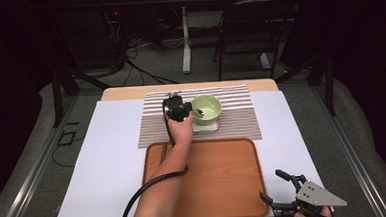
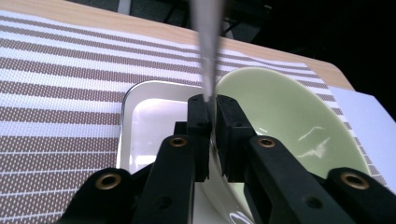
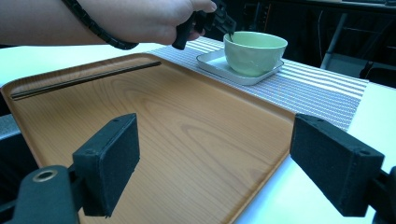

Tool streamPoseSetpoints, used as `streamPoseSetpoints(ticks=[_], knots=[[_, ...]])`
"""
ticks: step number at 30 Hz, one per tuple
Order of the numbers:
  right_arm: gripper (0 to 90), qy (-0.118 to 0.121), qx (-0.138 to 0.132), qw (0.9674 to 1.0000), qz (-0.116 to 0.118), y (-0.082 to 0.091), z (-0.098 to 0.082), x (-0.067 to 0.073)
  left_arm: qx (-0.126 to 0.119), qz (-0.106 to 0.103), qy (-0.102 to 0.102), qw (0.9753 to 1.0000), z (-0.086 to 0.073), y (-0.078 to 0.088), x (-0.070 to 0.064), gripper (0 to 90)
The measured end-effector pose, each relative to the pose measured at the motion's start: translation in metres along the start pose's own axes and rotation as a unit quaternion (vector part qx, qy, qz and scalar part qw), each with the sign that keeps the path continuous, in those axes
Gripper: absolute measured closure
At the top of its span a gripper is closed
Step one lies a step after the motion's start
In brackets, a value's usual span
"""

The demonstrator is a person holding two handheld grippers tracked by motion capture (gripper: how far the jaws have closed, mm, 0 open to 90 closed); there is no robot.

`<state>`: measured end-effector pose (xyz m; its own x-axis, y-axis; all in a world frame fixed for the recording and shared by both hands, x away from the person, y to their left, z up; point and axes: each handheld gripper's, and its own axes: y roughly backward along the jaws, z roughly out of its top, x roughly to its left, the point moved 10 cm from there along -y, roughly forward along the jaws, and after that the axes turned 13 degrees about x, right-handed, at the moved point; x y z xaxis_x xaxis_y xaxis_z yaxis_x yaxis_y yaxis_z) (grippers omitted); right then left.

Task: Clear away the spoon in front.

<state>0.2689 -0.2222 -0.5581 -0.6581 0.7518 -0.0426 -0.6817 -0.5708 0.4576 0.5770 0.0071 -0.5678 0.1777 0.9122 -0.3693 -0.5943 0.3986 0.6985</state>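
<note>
White covering spreads over the counter (image 1: 113, 157), with a striped mat (image 1: 231, 121) at twelve o'clock and a wooden tray (image 1: 220, 182) nearer. Left gripper (image 2: 212, 116) has its jaws clamped on a grey utensil handle (image 2: 208, 42) at the nine o'clock rim of the green bowl (image 1: 207, 109), which sits on a white dish (image 3: 219, 65). Right gripper (image 3: 212, 163) hangs at five o'clock, jaws wide apart.

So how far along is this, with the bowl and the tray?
Seemingly done: dark chopsticks lie along the wooden tray's edge. In hand: the left hand-held gripper is shut on a thin grey handle standing at the green bowl's rim, probably a spoon. Seemingly left: bowl and white dish sit on the striped mat, not the tray. The right hand-held gripper is open by the tray's near corner.
</note>
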Motion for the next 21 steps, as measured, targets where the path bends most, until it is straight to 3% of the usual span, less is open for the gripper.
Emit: streamPoseSetpoints(ticks=[6, 15, 21], knots=[[15.4, 0.0, 0.0, 1.0, 0.001, 0.0, 0.0, 0.0, -0.008, -0.012, -0.017, 0.9997, 0.008, 0.008, -0.004, 89.1], [15.3, -0.001, 0.001, 1.0, 0.002, 0.0, 0.0, 0.0, -0.018, -0.029, -0.026, 0.9991, 0.021, 0.025, -0.012, 89.2], [15.4, -0.001, 0.001, 1.0, 0.003, -0.001, 0.0, 0.0, -0.021, -0.031, -0.041, 0.9985, 0.028, 0.039, -0.015, 89.1]])
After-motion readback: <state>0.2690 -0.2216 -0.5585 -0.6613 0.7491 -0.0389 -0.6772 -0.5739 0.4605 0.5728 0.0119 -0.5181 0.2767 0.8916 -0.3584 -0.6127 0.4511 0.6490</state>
